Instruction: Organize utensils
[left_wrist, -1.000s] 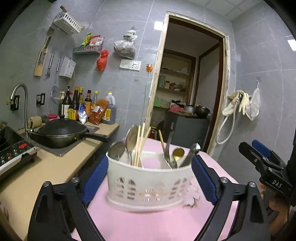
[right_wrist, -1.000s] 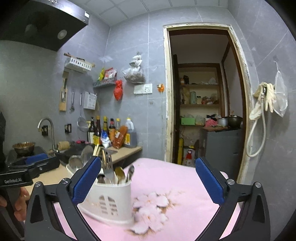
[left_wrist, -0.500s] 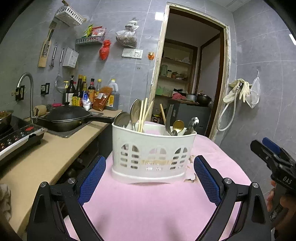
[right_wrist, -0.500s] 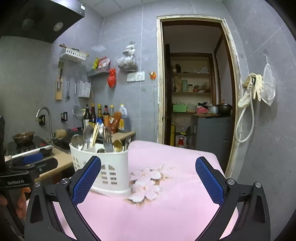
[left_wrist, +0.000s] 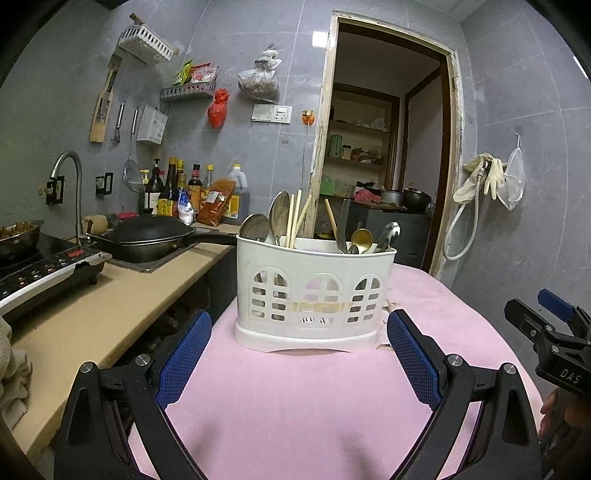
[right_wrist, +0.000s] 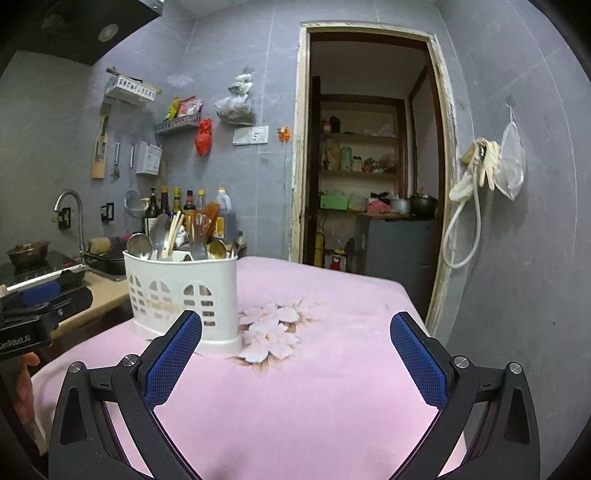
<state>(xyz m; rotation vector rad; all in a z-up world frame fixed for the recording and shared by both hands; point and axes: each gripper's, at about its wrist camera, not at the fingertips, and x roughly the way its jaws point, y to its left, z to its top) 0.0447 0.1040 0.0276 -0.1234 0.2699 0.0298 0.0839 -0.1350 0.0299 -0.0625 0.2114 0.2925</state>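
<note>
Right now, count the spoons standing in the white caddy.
4 show. Two big steel spoons stand at the left end by the chopsticks; a gold spoon and a steel one lean at the right end. Shorter ones may be hidden inside the caddy.

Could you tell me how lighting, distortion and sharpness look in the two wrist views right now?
Left wrist view: dim, even light, strong fisheye bending of the door frame, utensil caddy sharp. Right wrist view: equally dim, black corners, slightly softer; caddy still legible.

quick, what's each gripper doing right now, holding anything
Left gripper: open, empty, jaws just short of the white plastic utensil caddy.
Right gripper: open, empty, over the pink tablecloth.
</note>
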